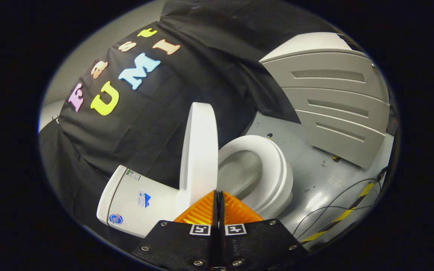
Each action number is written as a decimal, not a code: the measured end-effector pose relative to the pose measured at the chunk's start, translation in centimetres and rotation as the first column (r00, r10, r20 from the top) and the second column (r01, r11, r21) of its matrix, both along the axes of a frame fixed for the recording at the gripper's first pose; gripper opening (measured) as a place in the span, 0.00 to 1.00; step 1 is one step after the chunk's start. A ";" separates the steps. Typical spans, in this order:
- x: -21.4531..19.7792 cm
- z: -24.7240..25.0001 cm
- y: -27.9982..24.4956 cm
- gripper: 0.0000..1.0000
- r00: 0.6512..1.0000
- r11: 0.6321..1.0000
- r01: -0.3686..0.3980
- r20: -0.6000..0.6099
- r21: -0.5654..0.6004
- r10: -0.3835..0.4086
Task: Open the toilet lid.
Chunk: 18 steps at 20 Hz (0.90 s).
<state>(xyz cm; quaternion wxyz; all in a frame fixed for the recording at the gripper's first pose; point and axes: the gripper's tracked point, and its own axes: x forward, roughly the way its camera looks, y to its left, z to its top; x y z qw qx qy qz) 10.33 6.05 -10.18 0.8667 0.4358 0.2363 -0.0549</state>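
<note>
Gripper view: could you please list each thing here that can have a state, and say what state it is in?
toilet lid: raised, standing upright, clear of the seat.
toilet seat: down on the bowl.
toilet bowl: uncovered, inside exposed.
gripper: fingers closed together, holding nothing, just in front of the lid's lower edge.
drawer cabinet: all drawers shut.
cables: lying loose on the floor.

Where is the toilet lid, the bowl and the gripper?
toilet lid [199, 150]: gripper view, its raised flat face.
toilet bowl [239, 169]: gripper view, inside of the basin.
gripper [217, 195]: gripper view, fingertips closed together.
</note>
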 end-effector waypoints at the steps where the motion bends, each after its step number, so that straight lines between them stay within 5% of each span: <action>1: 0.0 0.5 0.1 0.00 1.000 1.000 -0.004 0.000 -0.010 0.004; 18: -0.1 5.3 3.4 0.00 0.998 0.980 -0.037 0.037 -0.194 0.045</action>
